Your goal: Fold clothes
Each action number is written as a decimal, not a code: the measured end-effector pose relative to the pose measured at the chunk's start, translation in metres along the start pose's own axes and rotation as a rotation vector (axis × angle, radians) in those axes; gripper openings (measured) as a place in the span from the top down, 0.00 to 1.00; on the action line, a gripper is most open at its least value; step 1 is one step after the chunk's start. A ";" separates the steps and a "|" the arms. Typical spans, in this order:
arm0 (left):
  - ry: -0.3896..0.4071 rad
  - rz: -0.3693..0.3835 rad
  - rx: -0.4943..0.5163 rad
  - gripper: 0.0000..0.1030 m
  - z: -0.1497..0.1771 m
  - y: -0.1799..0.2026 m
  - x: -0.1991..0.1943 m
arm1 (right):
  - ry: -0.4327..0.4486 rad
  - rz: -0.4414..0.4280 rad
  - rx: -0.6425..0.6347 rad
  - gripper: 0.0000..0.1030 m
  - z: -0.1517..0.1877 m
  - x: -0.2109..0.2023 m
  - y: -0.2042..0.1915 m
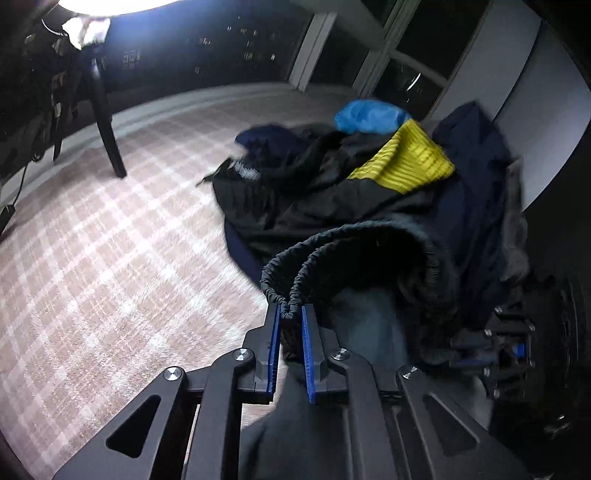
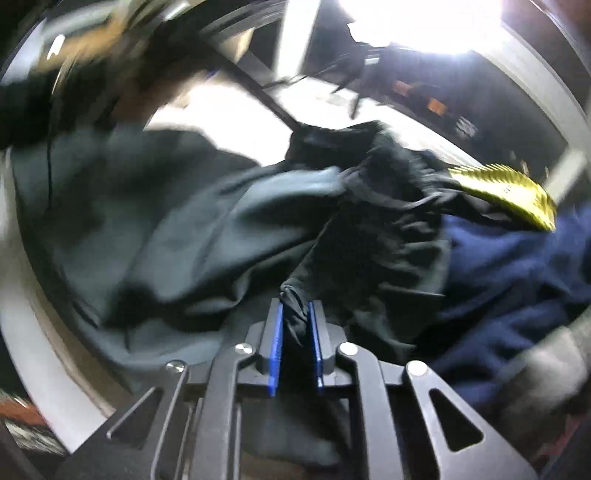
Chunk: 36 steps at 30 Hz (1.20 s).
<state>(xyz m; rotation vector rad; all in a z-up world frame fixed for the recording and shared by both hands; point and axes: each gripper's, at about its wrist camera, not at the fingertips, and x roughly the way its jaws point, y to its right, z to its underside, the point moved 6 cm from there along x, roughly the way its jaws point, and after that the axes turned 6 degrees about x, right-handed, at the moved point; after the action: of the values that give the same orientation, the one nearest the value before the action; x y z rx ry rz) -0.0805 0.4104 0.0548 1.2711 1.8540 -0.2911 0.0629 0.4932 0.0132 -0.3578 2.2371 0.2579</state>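
Observation:
My left gripper [image 1: 290, 312] is shut on the gathered elastic waistband [image 1: 354, 236] of a dark grey garment, lifted above a pink plaid bedcover [image 1: 110, 258]. The same dark grey garment [image 2: 166, 229] spreads wide in the blurred right wrist view, where my right gripper [image 2: 295, 306] is shut on a bunched fold of it. Behind lies a pile of clothes: a black jacket [image 1: 317, 199], a yellow ribbed piece [image 1: 410, 158], a bright blue item [image 1: 369, 114] and navy cloth [image 1: 476, 155]. The right gripper's body [image 1: 495, 347] shows at the right edge of the left wrist view.
A dark chair leg [image 1: 107, 122] stands on the floor at the left, under a bright lamp [image 1: 107, 5]. Dark windows [image 1: 258, 48] with white frames run along the back. A pale wall [image 1: 535, 110] rises at the right, just behind the pile.

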 end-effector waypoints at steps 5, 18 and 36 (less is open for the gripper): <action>0.074 0.053 0.002 0.92 -0.016 0.023 -0.035 | 0.153 -0.116 0.405 0.90 -0.013 -0.053 0.062; 0.126 0.364 0.096 0.92 -0.015 0.209 -0.013 | 0.383 -0.388 1.103 0.91 0.048 -0.112 0.158; 0.177 0.247 -0.020 0.93 0.009 0.153 -0.038 | 0.002 -0.082 0.038 0.81 0.012 -0.104 0.034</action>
<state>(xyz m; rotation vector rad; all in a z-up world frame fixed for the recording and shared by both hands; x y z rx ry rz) 0.0587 0.4500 0.1170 1.5354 1.8145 -0.0271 0.1231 0.5459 0.0885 -0.4280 2.2204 0.1718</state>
